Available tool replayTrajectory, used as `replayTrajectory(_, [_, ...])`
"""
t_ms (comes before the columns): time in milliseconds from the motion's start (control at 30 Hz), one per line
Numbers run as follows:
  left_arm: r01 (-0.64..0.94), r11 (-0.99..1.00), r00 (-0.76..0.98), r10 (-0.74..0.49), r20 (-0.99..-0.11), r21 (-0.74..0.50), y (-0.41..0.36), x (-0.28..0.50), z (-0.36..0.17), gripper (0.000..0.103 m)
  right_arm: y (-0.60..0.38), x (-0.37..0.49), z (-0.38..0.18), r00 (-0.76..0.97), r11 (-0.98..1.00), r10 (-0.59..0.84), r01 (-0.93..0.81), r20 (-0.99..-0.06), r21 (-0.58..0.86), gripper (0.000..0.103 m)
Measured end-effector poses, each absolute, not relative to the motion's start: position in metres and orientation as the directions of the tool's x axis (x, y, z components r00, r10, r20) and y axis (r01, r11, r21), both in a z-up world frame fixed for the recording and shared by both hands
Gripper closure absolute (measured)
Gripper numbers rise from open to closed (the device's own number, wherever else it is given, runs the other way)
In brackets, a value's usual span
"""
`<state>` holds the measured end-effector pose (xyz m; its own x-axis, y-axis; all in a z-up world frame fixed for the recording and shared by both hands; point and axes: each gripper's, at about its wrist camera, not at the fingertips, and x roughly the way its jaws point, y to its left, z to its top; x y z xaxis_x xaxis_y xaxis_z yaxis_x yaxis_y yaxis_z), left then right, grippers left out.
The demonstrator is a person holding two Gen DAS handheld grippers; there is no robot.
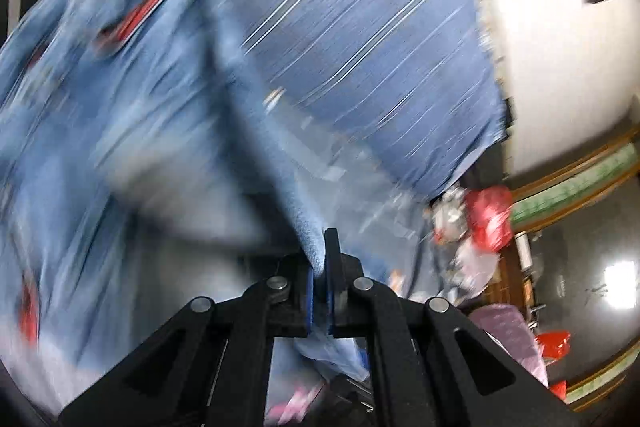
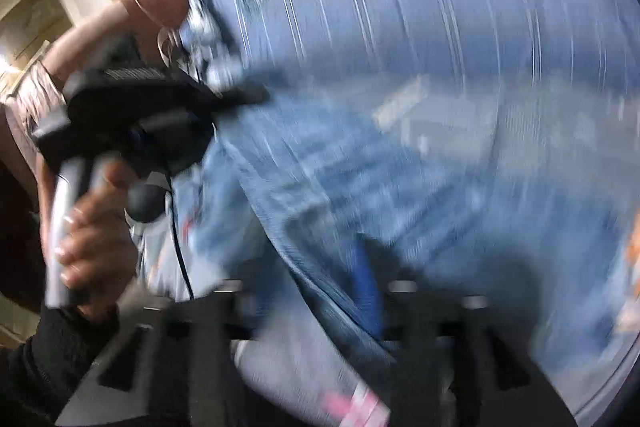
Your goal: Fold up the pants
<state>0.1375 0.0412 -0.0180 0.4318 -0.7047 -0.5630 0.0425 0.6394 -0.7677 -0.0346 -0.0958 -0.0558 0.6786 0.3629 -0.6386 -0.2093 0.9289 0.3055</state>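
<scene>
Fingers on my left gripper [image 1: 320, 267] are clamped together on a fold of the pants [image 1: 132, 115], light blue denim; the pinched edge comes out between the blue pads low in the centre of the left wrist frame and runs up and left from there. Rest of the denim fills the left half of that frame, heavily blurred, with red patches at upper left and lower left.

Fingers on my right gripper [image 2: 360, 267]: too smeared in the right wrist frame to tell how far apart they stand or whether the pads press on anything. A denim seam crosses right between them, bottom centre. I cannot tell whether that counts as a grip.

Pants [image 2: 360, 167] take up the middle and lower part of the right wrist frame, lying on the bed cover [image 2: 400, 7], blue with thin white stripes, which fills the upper right. Same striped bed cover [image 1: 360, 27] sits upper centre in the left wrist frame, behind the denim.

Left of the right wrist frame: my left hand [image 2: 92, 239] wrapped round the grey handle, black sleeve [image 2: 48, 359] below it, the black gripper body above, its nose touching the denim.

Right edge of the left wrist frame: white wall [image 1: 540, 27], red bag [image 1: 490, 215] amid clutter below it.
</scene>
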Motion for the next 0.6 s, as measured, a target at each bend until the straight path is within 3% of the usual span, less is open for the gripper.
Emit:
replayTrajectory(100, [-0.023, 0.713, 0.4, -0.636, -0.66, -0.701, 0.051, 0.114, -0.043, 0.099, -0.108, -0.049, -0.072, 0.659, 0.916, 0.377, -0.158, -0.651, 0.37, 0.051])
replayTrajectory(267, [-0.035, 0.718, 0.408, -0.625, -0.666, -0.695, 0.067, 0.103, -0.048, 0.099, -0.161, -0.083, -0.071, 0.749, 0.828, 0.391, -0.031, -0.536, 0.56, 0.045])
replayTrajectory(400, [-0.036, 0.769, 0.403, -0.573, -0.713, -0.638, 0.061, 0.103, -0.051, 0.099, -0.196, -0.102, -0.088, 0.771, 0.808, 0.208, 0.212, -0.602, 0.55, 0.043])
replayTrajectory(600, [-0.052, 0.792, 0.381, -0.547, -0.745, -0.608, 0.054, 0.101, -0.058, 0.099, -0.215, -0.092, -0.114, 0.696, 0.75, 0.204, 0.341, -0.688, 0.568, 0.044])
